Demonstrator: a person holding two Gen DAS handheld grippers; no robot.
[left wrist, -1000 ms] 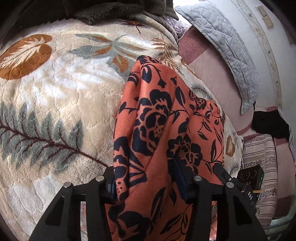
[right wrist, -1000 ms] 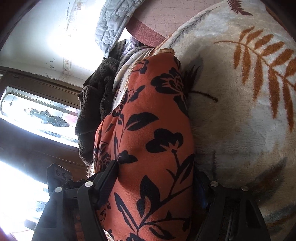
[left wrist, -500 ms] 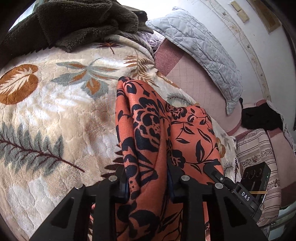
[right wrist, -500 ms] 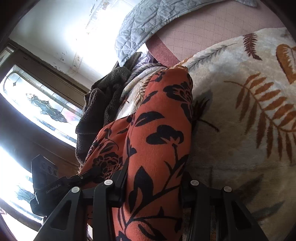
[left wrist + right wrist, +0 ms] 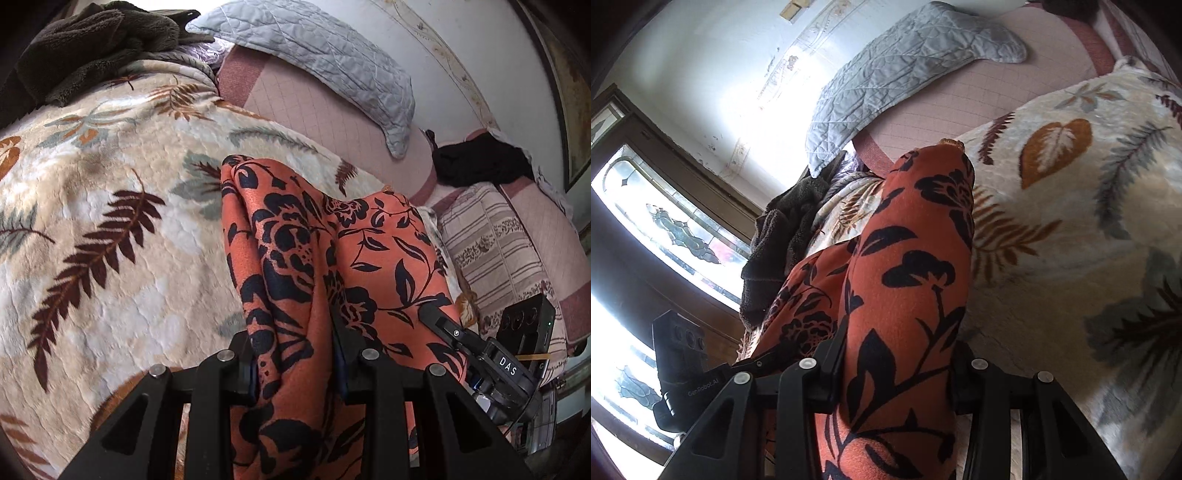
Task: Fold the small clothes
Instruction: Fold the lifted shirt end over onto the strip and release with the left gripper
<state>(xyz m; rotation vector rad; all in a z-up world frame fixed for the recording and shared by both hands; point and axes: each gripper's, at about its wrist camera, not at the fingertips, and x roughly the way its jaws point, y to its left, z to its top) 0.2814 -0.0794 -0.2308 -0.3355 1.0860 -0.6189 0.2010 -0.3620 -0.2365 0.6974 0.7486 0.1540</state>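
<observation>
left tool (image 5: pixel 295 365) clamps orange garment (image 5: pixel 314 258) | right tool (image 5: pixel 897 373) clamps it

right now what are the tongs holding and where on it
Both hold the orange flowered cloth. The left tongs and right tongs each pinch a bunched fold near its raised end; which edge cannot be told.

A bed (image 5: pixel 332 110) carries a leaf-print blanket (image 5: pixel 129 221); a grey quilted pillow (image 5: pixel 332 55) lies beyond.
</observation>
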